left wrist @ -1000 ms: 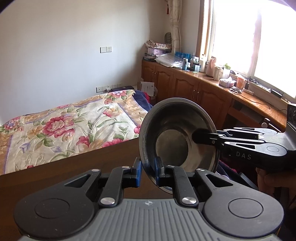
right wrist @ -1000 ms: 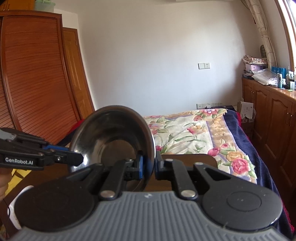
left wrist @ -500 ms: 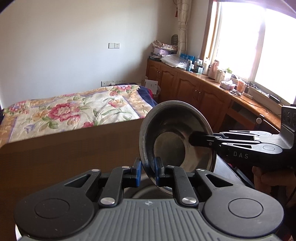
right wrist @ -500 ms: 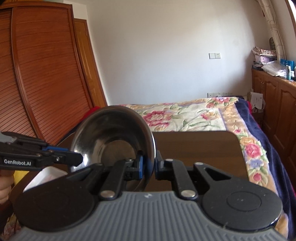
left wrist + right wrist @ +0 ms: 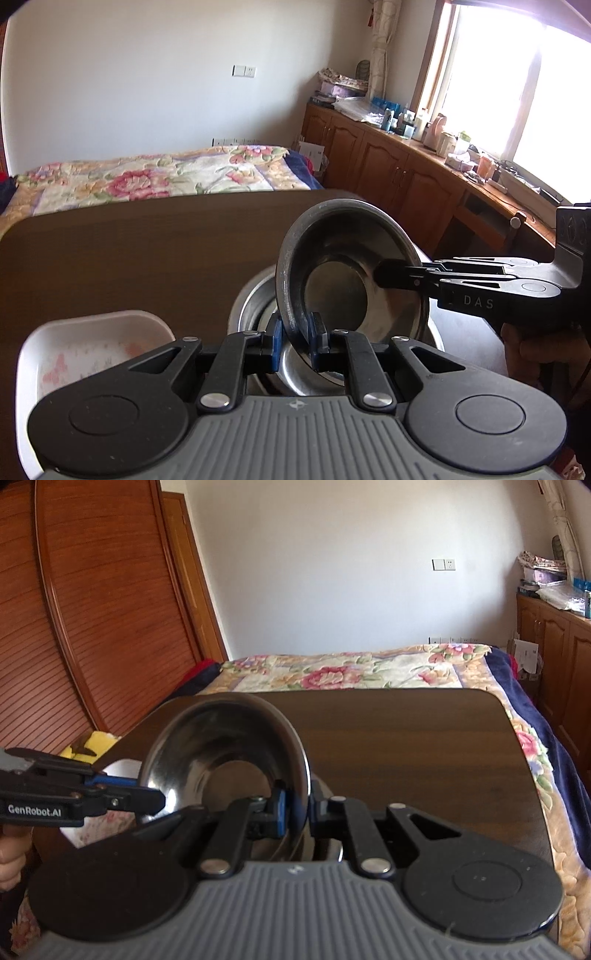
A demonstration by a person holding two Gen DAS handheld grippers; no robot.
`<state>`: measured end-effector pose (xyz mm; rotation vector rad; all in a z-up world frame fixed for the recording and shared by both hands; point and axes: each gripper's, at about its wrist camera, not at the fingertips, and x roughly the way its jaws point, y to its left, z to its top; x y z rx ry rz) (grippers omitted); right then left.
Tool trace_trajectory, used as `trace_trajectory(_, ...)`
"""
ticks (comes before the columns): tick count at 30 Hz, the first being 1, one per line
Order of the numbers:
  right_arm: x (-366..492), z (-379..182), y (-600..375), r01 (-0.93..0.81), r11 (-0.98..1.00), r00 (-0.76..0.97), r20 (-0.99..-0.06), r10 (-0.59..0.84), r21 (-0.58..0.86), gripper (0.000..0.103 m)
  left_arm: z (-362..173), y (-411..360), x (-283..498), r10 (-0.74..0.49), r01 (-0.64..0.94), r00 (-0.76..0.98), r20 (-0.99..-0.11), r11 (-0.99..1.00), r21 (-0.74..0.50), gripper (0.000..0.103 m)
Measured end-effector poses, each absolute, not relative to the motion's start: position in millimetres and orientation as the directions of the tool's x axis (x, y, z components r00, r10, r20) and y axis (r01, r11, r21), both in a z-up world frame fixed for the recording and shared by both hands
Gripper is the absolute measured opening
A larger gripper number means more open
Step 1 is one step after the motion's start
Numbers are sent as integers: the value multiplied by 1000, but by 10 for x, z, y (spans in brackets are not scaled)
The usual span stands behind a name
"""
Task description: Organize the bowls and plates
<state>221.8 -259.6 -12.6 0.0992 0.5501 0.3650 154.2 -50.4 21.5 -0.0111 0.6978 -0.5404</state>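
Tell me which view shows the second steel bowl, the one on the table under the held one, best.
Left wrist view. The lower steel bowl shows its rim and part of its inside, sitting on the table beneath the held bowl. In the right wrist view only a sliver of it peeks out behind the held bowl and the right gripper.

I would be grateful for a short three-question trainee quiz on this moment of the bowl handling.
1. True or false: the small steel bowl is gripped on its rim by both the left gripper and the right gripper.
2. What lies directly below the held bowl? A) a larger steel bowl B) a cutting board C) a folded towel
3. Fill in: the white dish on the table sits to the ____ of the steel bowls in the left wrist view.

Key: 1 true; 2 A; 3 left.
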Motion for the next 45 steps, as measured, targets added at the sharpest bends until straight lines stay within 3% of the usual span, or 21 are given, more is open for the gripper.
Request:
trace_trajectory(26,2250,-203,-2447,-317,942,787,-523,328,114,15,52,-489,1532,-456,444,629,-629,876,-191,15)
trace_trajectory(30,2225,-183,-2461,-330,936,792,-504,345,123,28,71,-438,1525,-456,433,642,-617,879,-199,17)
trace_trajectory(35,2184,-131,-2469,-324,941,814,-478,329,96,31,138,-396,1499,-449,421,670,-591,886,-195,21)
trace_trajectory(42,2145,-146,-2555,-288,952,836,-457,303,104,36,139,-374,1471,-427,404,707,-563,898,-174,35)
trace_trajectory(45,2101,-193,-2576,-266,958,849,-446,284,104,43,103,-380,1455,-400,390,731,-552,910,-142,53)
